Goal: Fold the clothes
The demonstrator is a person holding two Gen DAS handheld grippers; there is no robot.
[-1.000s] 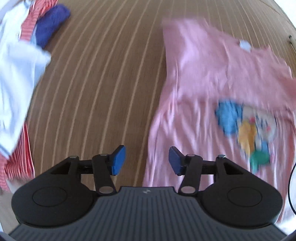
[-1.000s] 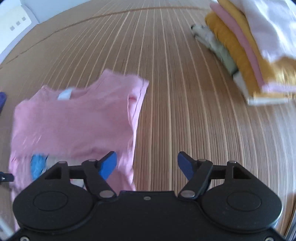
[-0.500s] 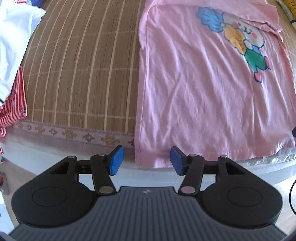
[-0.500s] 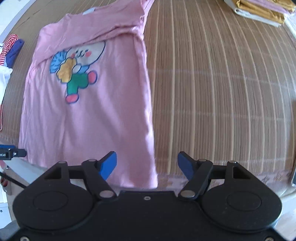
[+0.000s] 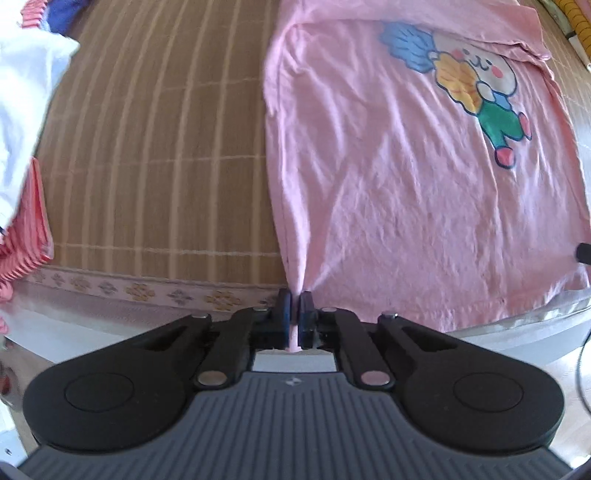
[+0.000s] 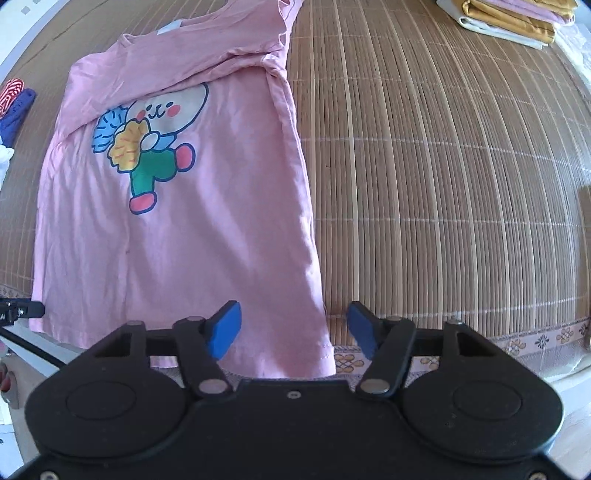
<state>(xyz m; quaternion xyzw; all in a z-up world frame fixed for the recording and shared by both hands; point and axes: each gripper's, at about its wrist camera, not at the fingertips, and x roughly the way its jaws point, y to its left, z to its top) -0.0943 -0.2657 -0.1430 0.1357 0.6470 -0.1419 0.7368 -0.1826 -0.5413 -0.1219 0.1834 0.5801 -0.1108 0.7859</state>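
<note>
A pink T-shirt (image 5: 399, 177) with a cartoon print (image 6: 147, 144) is spread flat, print upward, on a woven bamboo mat (image 6: 424, 166), its hem lying at the mat's patterned border (image 5: 140, 291). In the left wrist view, the left tool (image 5: 294, 317) is seen pressed together on the hem corner of the T-shirt at 6 o'clock, a ridge of pink cloth being drawn up between the blue pads. In the right wrist view, the right tool (image 6: 293, 328) is held over the opposite hem corner with its jaws closing; the cloth edge lies between the blue pads (image 6: 225, 328) but is not yet pressed by them. A stack of folded clothes (image 6: 517, 18) is seen on the mat at 1 o'clock in that view. A heap of unfolded garments (image 5: 22, 110), white and red-striped, is seen at 9 o'clock in the left wrist view, well apart from the T-shirt.
</note>
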